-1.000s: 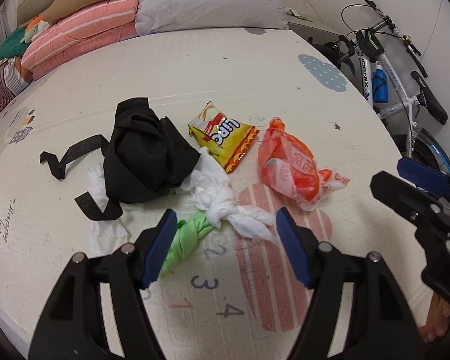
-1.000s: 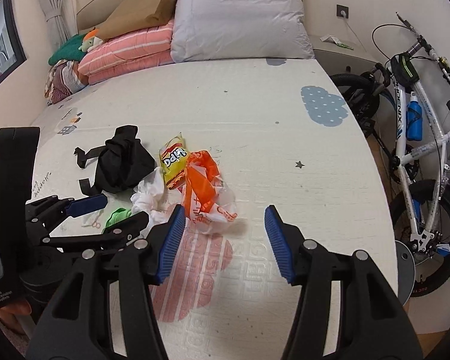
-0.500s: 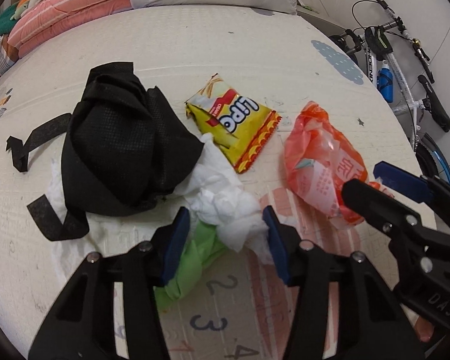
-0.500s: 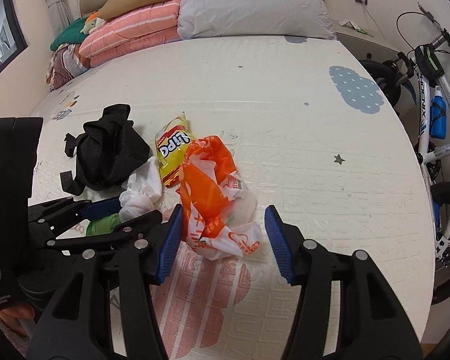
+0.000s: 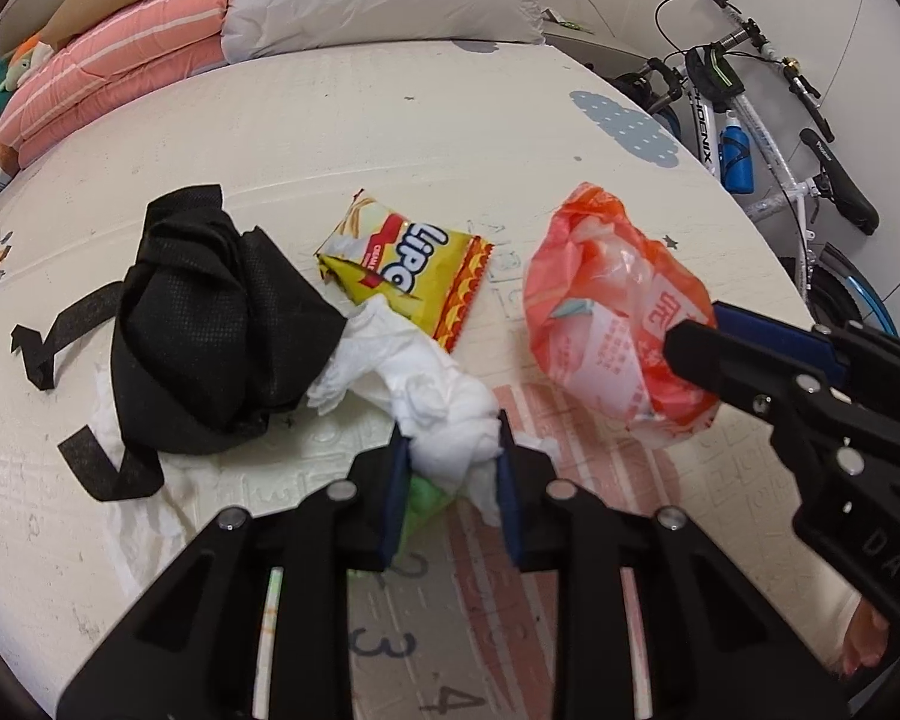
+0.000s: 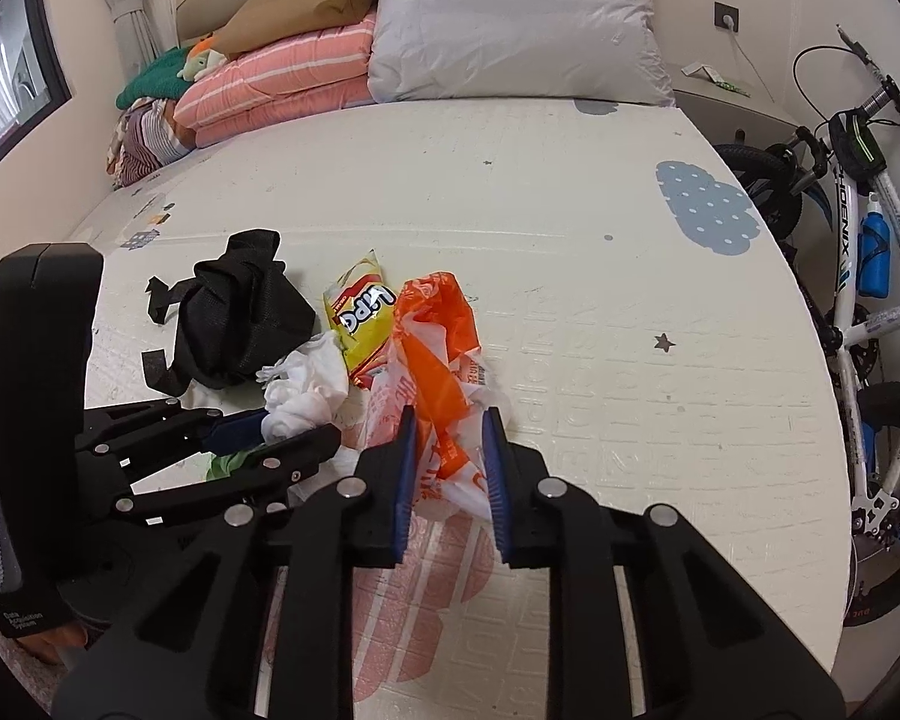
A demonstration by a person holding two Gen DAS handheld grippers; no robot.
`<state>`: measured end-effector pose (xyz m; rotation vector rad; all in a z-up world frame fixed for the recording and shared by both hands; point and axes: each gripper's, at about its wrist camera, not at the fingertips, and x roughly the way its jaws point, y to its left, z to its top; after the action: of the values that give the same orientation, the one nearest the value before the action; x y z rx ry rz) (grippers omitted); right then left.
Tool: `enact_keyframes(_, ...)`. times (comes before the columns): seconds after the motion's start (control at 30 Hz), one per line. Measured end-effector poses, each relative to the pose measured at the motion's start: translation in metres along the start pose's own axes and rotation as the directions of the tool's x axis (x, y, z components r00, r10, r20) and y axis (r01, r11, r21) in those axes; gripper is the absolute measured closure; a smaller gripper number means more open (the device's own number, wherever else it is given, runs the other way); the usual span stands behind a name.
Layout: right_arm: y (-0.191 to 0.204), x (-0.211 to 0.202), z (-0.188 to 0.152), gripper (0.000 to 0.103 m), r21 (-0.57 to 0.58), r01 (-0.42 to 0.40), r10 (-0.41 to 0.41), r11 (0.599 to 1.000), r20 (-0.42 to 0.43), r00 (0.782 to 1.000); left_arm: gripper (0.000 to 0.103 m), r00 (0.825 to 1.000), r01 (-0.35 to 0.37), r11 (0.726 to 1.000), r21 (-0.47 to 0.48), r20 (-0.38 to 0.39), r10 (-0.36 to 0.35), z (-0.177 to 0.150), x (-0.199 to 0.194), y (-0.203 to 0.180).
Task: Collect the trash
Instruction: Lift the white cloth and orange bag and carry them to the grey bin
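Surface: pale play mat [image 5: 510, 120] on the floor, printed with numbers, a cloud and stars; all trash lying on it in one loose cluster.
Far left: black bag [image 5: 210, 324] with loose straps, crumpled, flat on the mat; looks like the likely collecting bag, but mouth not visible, so cannot tell.
Under the bag: flat white tissue [image 5: 120, 456] showing at its near edge, untouched.
Left claw [image 5: 447, 480]: just been closing, now clamped on the wad of white tissue [image 5: 444, 420]; wad bulging between both blue pads.
Below the wad: green scrap [image 5: 423, 498] partly hidden behind the left pad; caught in the grip or not, cannot tell.
Centre: yellow snack wrapper [image 5: 408, 270], empty-looking, flat on the mat, touching the far tip of the white tissue; not gripped.
Right claw [image 6: 447, 468]: just been closing, now pinched on the near end of the orange plastic bag [image 6: 438, 348]; film bunched between the pads.
Orange bag position: resting on the mat just right of the snack wrapper, not lifted as far as visible.
Far right, off the mat: white bicycle [image 6: 858, 276] against the wall, no part of the job.
Done: two pieces gripped, one per hand.
Left: nothing seen inside any container yet; lift and drop-off of both pieces, then wrapper, green scrap and flat tissue.
Progress: early stage, by judgement.
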<state>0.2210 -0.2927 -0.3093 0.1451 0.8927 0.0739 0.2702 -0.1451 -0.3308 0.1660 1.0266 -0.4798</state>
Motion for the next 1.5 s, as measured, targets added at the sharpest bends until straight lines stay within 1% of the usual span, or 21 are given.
enact_keyframes(0.23, -0.01, -0.023, -0.003, 0.084, 0.034, 0.006, -0.008, 0.999, 0.031, 1.0, 0.077, 0.999, -0.013, 1.0, 0.026, 0.032, 0.012, 0.003, -0.016, -0.012)
enact_keyframes(0.43, -0.017, -0.054, -0.007, 0.084, 0.06, 0.024, -0.029, 0.998, 0.072, 0.997, 0.077, 0.999, -0.022, 0.999, 0.048, 0.05, 0.019, -0.001, -0.031, -0.023)
enact_keyframes(0.6, -0.028, -0.083, -0.023, 0.084, 0.093, 0.041, -0.048, 0.995, 0.081, 0.996, 0.077, 0.997, 0.002, 0.997, 0.077, 0.077, -0.008, -0.002, -0.053, -0.043)
enact_keyframes(0.77, -0.043, -0.104, -0.044, 0.084, 0.13, 0.056, -0.065, 0.99, 0.07, 0.995, 0.077, 0.995, 0.012, 0.992, 0.124, 0.1, -0.024, -0.006, -0.072, -0.066)
enact_keyframes(0.87, -0.048, -0.112, -0.054, 0.084, 0.143, 0.052, -0.061, 0.988, 0.057, 0.996, 0.077, 0.996, 0.014, 0.991, 0.137, 0.084, -0.025, -0.014, -0.074, -0.075)
enact_keyframes(0.97, -0.05, -0.115, -0.062, 0.084, 0.147, 0.054, -0.061, 0.988, 0.046, 0.997, 0.077, 0.998, 0.028, 0.991, 0.134, 0.046, -0.034, -0.026, -0.069, -0.079)
enact_keyframes(1.07, -0.051, -0.117, -0.068, 0.084, 0.154, 0.052, -0.058, 0.987, 0.039, 0.998, 0.077, 1.0, 0.022, 0.99, 0.14, 0.003, -0.022, -0.041, -0.061, -0.084)
enact_keyframes(1.13, -0.052, -0.12, -0.071, 0.084, 0.156, 0.052, -0.058, 0.986, 0.038, 0.998, 0.077, 1.0, 0.02, 0.989, 0.149, -0.012, -0.018, -0.049, -0.059, -0.088)
enact_keyframes(1.3, -0.059, -0.129, -0.075, 0.084, 0.168, 0.059, -0.067, 0.984, 0.044, 0.997, 0.077, 0.999, 0.028, 0.986, 0.166, -0.021, -0.025, -0.059, -0.063, -0.101)
enact_keyframes(1.5, -0.081, -0.147, -0.085, 0.084, 0.199, 0.083, -0.097, 0.976, 0.061, 0.993, 0.077, 0.999, 0.044, 0.979, 0.201, -0.008, -0.044, -0.054, -0.07, -0.129)
